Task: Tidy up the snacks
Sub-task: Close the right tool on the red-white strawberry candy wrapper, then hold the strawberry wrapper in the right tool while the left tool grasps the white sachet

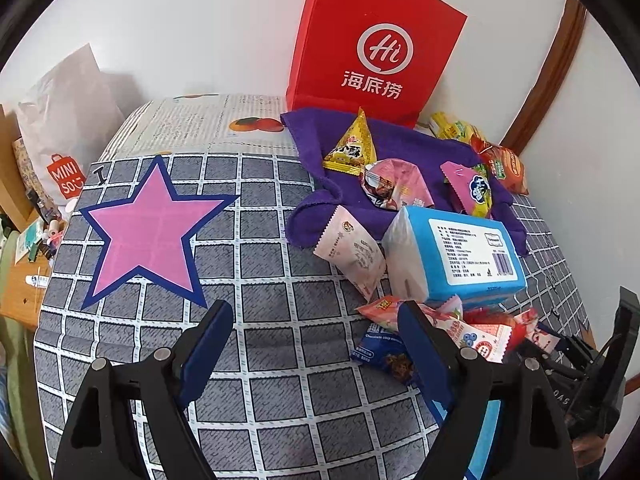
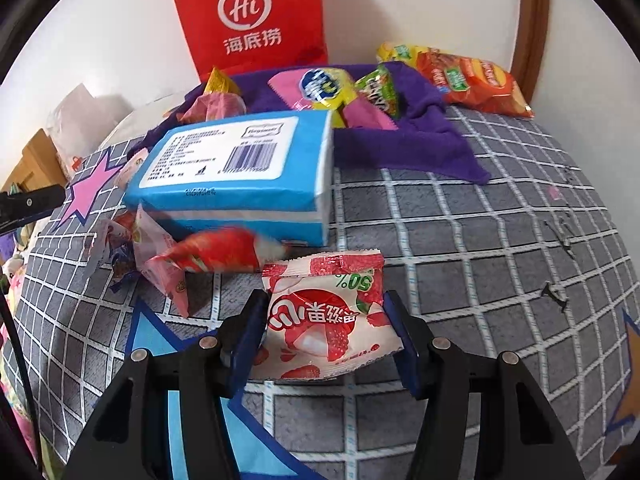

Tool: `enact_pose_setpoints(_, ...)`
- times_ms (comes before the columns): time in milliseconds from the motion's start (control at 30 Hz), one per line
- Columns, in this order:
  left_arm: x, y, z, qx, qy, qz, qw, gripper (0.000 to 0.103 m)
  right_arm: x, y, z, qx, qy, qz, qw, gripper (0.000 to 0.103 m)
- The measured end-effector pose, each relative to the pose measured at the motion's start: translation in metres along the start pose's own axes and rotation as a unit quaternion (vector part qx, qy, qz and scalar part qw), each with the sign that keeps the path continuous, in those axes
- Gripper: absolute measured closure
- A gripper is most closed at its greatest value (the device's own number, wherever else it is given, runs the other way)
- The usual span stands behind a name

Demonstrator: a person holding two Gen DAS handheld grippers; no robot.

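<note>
The right gripper (image 2: 325, 322) holds a white and red strawberry-print snack packet (image 2: 326, 312) between its blue-padded fingers (image 2: 250, 334), just above a grey bedsheet with a white grid pattern (image 2: 480, 240). Just beyond the packet lies a blue and white plastic-wrapped tissue pack (image 2: 240, 176), with a blurred red and white wrapper (image 2: 224, 254) at its near edge. Farther back, a purple cloth (image 2: 420, 136) carries several small packets, an orange crisp bag (image 2: 476, 80) lies beside it, and a red paper bag with white lettering (image 2: 248, 16) stands against the wall.

The left gripper (image 1: 316, 338) hangs wide open and empty over the sheet, near a pink star with a dark blue border (image 1: 148, 232). To its right sits a loose pile of small snack packets (image 1: 440, 328).
</note>
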State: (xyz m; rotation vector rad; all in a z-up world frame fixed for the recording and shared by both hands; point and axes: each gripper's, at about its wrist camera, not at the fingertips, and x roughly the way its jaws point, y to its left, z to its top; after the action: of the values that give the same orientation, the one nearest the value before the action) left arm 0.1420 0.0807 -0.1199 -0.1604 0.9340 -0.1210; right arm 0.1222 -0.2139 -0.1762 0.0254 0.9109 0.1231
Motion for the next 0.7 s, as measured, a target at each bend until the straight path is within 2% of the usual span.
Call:
enact_pose_setpoints(333,-0.016,-0.013,-0.005,0.004,-0.013,-0.004,0.9999,0.02,-0.039,-0.021,-0.001,0.027,-0.032,-0.007,0.999,0.045)
enact_pose_setpoints(700,-0.019,-0.016,0.0,-0.004,-0.019,-0.01,0.9998,0.02,-0.058,-0.027,0.004,0.033,-0.045,-0.015,0.998,0.045)
